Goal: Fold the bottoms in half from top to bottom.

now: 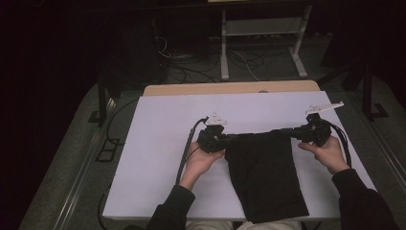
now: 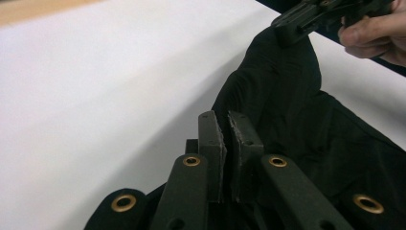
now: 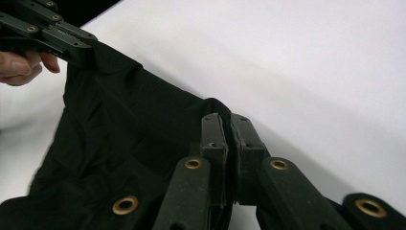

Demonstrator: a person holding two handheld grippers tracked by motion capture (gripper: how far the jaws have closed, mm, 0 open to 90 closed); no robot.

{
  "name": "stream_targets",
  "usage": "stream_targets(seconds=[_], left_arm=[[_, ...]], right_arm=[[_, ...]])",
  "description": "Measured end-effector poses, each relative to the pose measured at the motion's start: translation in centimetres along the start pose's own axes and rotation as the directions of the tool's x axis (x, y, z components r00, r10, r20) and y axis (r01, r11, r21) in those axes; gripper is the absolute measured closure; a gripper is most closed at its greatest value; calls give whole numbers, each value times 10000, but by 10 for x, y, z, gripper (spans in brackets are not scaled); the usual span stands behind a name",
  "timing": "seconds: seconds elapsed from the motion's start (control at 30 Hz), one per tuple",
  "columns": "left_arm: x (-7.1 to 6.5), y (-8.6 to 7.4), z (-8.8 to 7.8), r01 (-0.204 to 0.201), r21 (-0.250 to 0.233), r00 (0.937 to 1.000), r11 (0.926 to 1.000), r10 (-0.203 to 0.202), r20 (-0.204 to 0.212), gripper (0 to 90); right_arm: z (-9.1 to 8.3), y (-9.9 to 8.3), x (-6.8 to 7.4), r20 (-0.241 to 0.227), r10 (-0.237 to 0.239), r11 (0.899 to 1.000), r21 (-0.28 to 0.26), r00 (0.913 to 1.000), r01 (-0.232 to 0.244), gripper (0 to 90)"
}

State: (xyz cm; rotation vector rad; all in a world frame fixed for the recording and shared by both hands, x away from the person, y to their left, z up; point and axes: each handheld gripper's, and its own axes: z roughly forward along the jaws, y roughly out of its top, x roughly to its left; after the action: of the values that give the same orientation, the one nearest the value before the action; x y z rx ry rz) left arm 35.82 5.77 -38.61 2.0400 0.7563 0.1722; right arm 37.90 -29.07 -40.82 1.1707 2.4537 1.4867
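we hold the black cloth (image 1: 265, 172) by its far edge, left gripper (image 1: 225, 140) and right gripper (image 1: 286, 132) each clamped shut on a corner; the edge runs taut across between them, the rest trailing toward us over the white table (image 1: 158, 143)

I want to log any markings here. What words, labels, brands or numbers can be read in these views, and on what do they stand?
None: no readable text anywhere.
Black cloth: plain, no label or print visible.
White table cover: blank.
Left gripper and right gripper: brass rivets, no lettering.
Background shelf frame: too dark and small to tell.
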Motion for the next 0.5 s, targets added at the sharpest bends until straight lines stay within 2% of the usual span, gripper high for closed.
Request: stream_targets(seconds=[0.1,0.23,0.27,0.37,0.5], left_arm=[[2,12,-8,-574,106,9975,9983,578,-408,842],[5,25,-18,-1082,139,9926,9940,1088,-544,840],[7,28,-20,-1137,186,9912,9933,1147,-660,840],[14,33,-26,-958,-4,9922,9954,955,-807,840],[23,36,-30,-1057,-31,9888,9944,1047,-1067,841]], right_arm=[[0,8,4,83,-65,9998,-165,9999,67,843],[0,21,8,82,-65,9993,-366,9999,68,842],[1,25,9,77,-69,9993,-379,9999,71,842],[3,34,11,-13,22,9992,-405,10000,-22,843],[9,45,16,37,-71,9994,-349,10000,72,842]])
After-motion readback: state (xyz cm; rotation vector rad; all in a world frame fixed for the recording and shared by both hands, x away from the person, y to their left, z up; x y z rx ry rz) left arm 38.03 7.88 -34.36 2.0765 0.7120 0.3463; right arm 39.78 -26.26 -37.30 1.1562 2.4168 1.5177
